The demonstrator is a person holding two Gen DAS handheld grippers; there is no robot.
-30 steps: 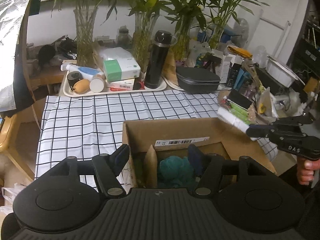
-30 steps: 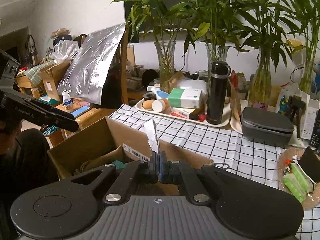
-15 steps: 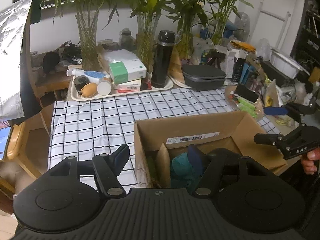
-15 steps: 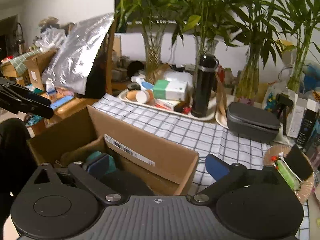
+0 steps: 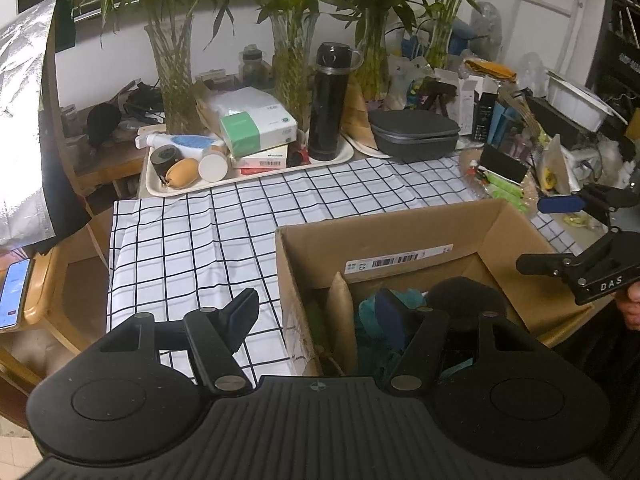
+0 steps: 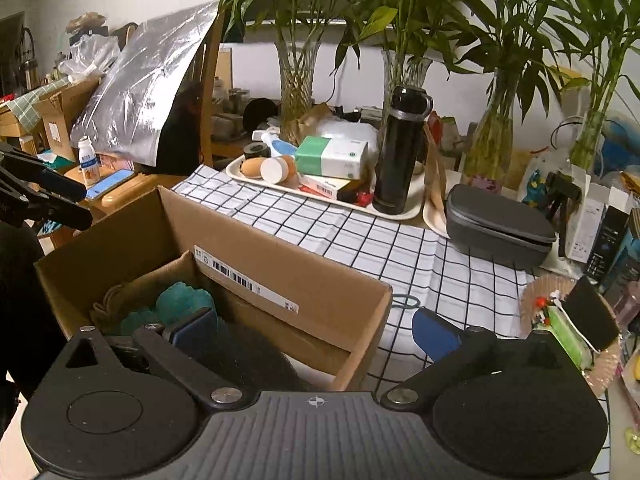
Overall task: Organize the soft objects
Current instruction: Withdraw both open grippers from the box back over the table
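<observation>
Covering the table, checked cloth (image 5: 192,240), cardboard box (image 5: 400,236), bamboo vases (image 6: 298,80)

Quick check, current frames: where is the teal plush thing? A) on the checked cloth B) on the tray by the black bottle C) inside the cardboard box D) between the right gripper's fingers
C: the teal plush lies down inside the cardboard box, and the right gripper stands open with nothing between its fingers.

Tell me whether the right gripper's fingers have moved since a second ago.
Yes. The right gripper, then pinched on a white packet, now gapes empty across the cardboard box's right wall.
</observation>
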